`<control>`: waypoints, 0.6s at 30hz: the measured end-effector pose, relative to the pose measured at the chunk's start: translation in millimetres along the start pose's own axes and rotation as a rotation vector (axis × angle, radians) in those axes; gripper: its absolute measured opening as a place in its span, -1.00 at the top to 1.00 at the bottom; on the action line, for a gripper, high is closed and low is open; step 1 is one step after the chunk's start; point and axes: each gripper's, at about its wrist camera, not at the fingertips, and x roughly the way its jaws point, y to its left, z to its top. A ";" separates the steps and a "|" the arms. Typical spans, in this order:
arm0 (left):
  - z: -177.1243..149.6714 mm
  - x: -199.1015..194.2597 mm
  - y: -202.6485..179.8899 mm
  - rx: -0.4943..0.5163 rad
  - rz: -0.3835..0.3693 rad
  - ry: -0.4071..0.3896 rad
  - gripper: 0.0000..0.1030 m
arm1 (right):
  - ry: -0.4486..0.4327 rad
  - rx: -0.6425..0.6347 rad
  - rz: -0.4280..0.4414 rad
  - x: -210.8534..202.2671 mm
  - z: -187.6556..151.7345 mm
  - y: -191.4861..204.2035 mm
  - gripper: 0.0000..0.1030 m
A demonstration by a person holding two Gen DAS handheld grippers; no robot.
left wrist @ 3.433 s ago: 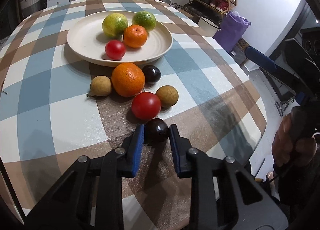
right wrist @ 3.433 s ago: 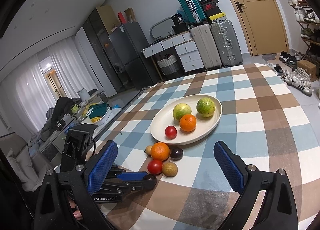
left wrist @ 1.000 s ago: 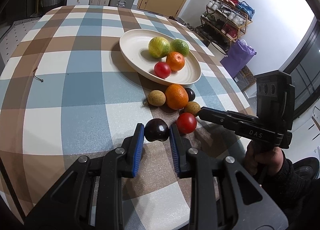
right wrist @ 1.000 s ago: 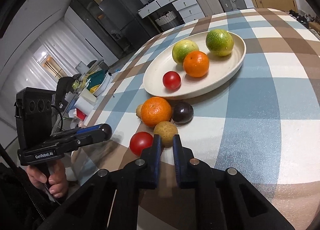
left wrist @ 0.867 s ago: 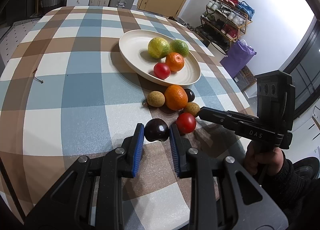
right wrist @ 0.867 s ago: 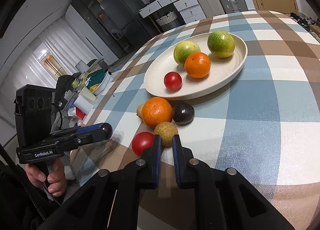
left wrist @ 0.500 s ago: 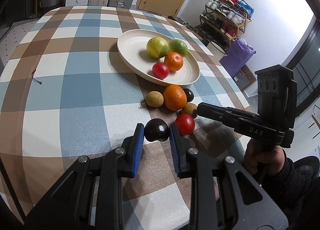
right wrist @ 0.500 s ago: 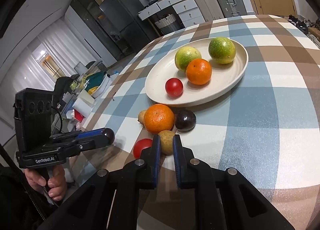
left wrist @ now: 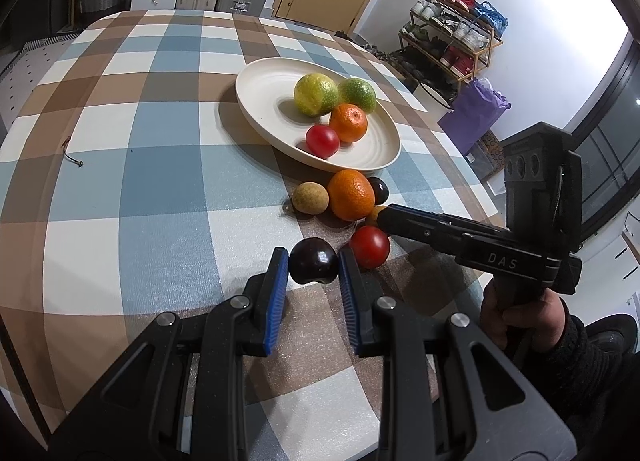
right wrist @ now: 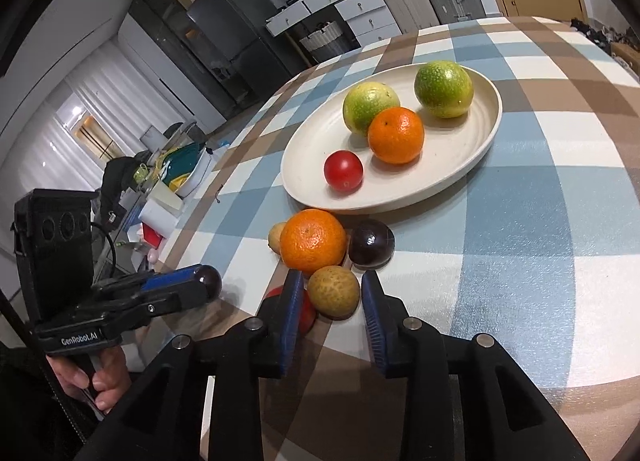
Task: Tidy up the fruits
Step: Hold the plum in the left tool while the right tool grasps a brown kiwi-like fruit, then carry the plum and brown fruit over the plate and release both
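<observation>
two grippers | left gripper (left wrist: 313, 267) clamps dark plum (left wrist: 313, 265) | right gripper (right wrist: 331, 293) parted around tan fruit (right wrist: 333, 292)

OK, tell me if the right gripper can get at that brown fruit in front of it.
Probably yes: the right gripper is open around the brown fruit, though the red tomato crowds one side.

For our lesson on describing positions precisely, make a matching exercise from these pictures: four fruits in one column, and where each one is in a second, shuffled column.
Fruits:
1. dark plum
2. tan round fruit
3. small red tomato
4. large orange

Places:
A. on the cream plate
B. on the tablecloth, just in front of the plate
C. gripped by the left gripper
D. between the open fingers of the right gripper

Pairs: 1-C, 2-D, 3-A, 4-B
</observation>
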 end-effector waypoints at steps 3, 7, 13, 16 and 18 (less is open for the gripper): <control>0.6 0.3 0.6 -0.002 -0.002 -0.004 0.56 | -0.004 -0.012 0.004 -0.2 0.0 2.0 0.43; 4.1 -1.0 0.5 0.000 -0.002 -0.009 0.56 | -0.027 -0.008 0.024 -4.9 0.0 1.4 0.47; 16.3 -4.8 2.6 -0.004 -0.013 -0.027 0.56 | -0.072 -0.020 0.036 -19.6 8.6 4.0 0.47; 25.0 -5.7 2.2 -0.001 -0.016 -0.034 0.56 | -0.091 -0.022 0.051 -25.3 15.4 5.3 0.47; 31.2 -5.4 1.2 0.001 -0.018 -0.036 0.56 | -0.100 -0.026 0.055 -27.8 19.4 6.1 0.47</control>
